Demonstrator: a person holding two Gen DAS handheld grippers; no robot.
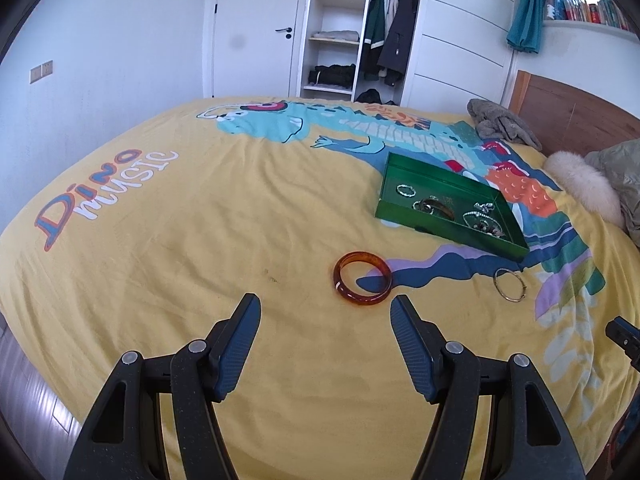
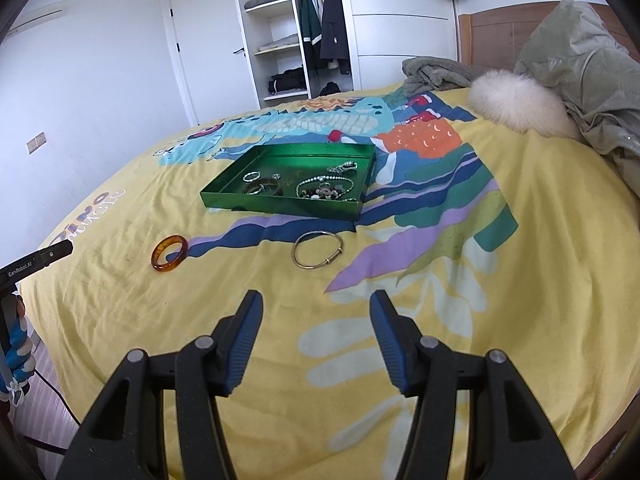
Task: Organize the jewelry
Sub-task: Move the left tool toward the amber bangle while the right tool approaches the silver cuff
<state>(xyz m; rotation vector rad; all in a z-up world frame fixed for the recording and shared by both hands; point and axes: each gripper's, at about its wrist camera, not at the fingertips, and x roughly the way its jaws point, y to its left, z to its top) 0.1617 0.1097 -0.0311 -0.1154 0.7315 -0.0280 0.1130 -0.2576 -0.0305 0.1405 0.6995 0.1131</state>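
A green tray (image 1: 412, 224) (image 2: 224, 196) lies on the yellow bedspread with several bracelets and rings inside. Nearer to me on the cloth lie an amber bangle (image 1: 362, 278) (image 2: 169, 253) and a thin gold bangle (image 1: 510, 285) (image 2: 318, 249). My left gripper (image 1: 325, 306) hangs open just short of the amber bangle, nothing between its fingers. In the right wrist view my right gripper (image 2: 316, 300) is open and empty, a little short of the gold bangle.
A grey blanket (image 2: 434, 74), a white fur trim (image 2: 516, 104) and an olive coat (image 2: 588, 72) are piled by the wooden headboard (image 1: 576, 114). An open wardrobe (image 1: 356, 28) and a door stand beyond the bed. The bed's near edge drops to dark floor (image 1: 32, 392).
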